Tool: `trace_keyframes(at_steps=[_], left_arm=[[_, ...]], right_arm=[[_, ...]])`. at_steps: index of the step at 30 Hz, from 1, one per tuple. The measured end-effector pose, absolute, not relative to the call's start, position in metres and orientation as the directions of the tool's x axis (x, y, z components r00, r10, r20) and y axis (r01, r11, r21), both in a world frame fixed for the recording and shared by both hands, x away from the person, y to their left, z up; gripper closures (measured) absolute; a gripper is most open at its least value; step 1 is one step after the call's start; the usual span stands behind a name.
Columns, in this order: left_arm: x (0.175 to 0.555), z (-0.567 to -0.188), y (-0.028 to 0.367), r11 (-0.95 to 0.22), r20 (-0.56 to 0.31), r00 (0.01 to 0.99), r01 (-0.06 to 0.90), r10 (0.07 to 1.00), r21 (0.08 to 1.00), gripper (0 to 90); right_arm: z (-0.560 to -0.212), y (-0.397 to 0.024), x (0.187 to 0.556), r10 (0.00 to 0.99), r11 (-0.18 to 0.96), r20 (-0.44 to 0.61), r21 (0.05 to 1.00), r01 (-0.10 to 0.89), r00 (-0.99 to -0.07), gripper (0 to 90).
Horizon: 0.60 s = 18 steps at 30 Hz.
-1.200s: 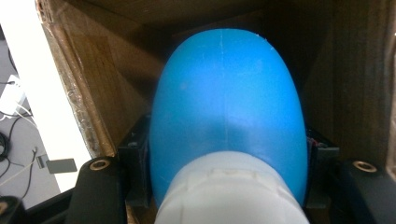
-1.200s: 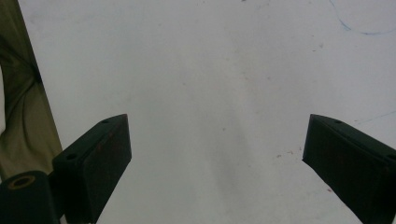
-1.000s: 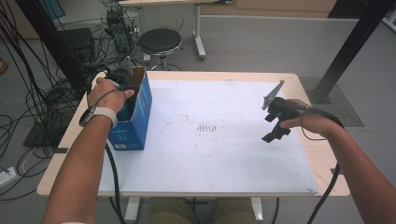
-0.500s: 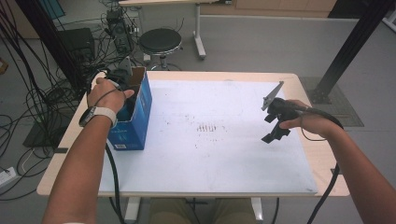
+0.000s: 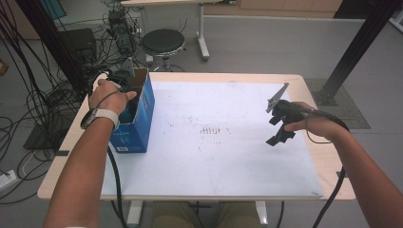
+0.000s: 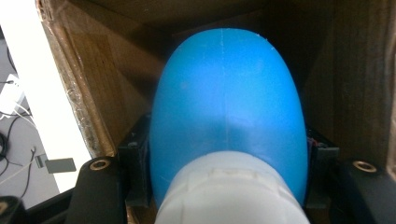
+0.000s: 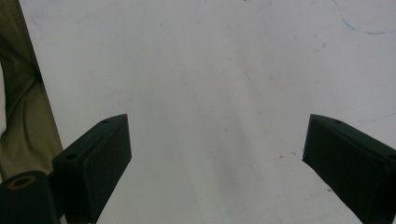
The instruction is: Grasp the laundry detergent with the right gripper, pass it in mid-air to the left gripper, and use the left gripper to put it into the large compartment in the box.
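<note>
A wooden table (image 5: 317, 161) carried a large white sheet (image 5: 228, 161) that covered most of its top. At the sheet's left edge stood an open blue cardboard box (image 5: 140, 124), upright, its brown inner walls plain in the left gripper view (image 6: 116, 93). The left hand (image 5: 108, 95) hung over the box mouth, and the left gripper (image 6: 227, 182) reached down inside it. Its jaws were pinching a blue egg-shaped object (image 6: 226, 102) with a white ribbed collar (image 6: 229, 191) at the near end; the pads pressed on either side of the blue body, which sat inside the box, close against the cardboard. On the right side of the sheet, well apart from the box, the right hand (image 5: 311, 124) held the right gripper (image 7: 217, 154) just above the white surface, jaws spread wide with nothing between them but bare sheet. A grey three-cornered plate (image 5: 277, 97) stuck up from its top
</note>
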<state>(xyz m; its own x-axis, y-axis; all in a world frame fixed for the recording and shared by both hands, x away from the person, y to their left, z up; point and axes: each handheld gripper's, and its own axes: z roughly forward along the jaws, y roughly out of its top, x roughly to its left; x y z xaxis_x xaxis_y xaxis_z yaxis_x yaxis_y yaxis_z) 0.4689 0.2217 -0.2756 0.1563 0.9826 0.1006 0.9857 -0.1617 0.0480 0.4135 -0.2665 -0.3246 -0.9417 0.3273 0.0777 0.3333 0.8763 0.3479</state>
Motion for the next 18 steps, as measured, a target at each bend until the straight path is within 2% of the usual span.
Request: trace_keyframes(at_steps=[18], left_arm=[[0.4688, -0.2757, 0.2224, -0.161, 0.098, 0.156, 0.986, 0.983, 0.049, 37.1]], right_arm=[[-0.3250, -0.2647, 0.4140, 0.325, 0.878, 0.079, 0.345, 0.332, -0.942, 7.8]])
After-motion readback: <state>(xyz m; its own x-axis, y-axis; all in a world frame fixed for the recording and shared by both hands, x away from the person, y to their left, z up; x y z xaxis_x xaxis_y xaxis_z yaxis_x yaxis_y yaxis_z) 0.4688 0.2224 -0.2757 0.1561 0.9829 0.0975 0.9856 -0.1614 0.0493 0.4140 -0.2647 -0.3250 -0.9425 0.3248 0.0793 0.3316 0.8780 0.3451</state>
